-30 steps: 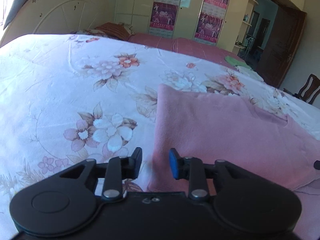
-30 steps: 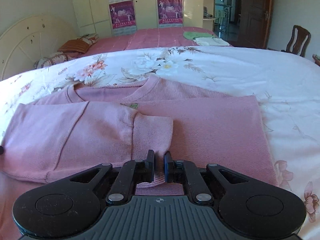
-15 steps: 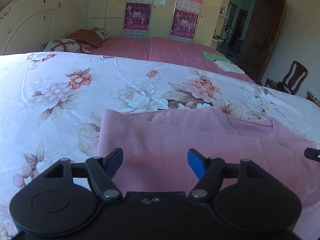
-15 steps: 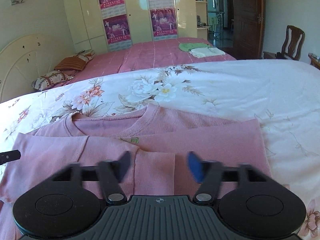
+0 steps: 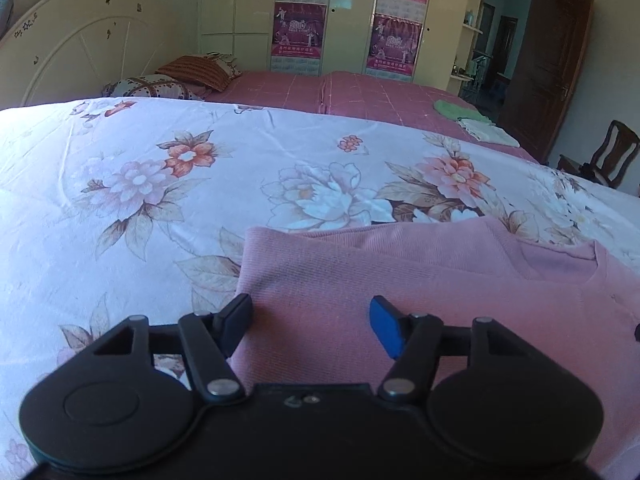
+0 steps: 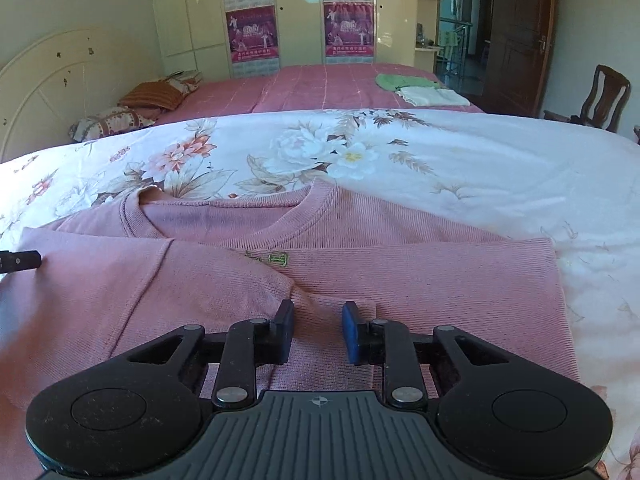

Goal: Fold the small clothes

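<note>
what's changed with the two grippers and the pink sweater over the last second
The right gripper, a second ago shut on the folded sleeve cuff, let it go and opened wide, and is now partly closed again, its fingers either side of the cuff. The left gripper opened wider and shifted over the pink sweater. The sweater stays folded on the floral sheet.

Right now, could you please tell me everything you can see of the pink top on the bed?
The pink top is a fine-ribbed knit with a round ribbed neckline and a small green label just below it. It lies flat on the floral sheet, neckline toward the far side. Both sleeves are folded in across the front, their cuffs meeting near the middle. The right gripper hovers over those cuffs with jaws open; the left gripper, also open, hangs over the top's left edge. Neither grips the fabric.
</note>
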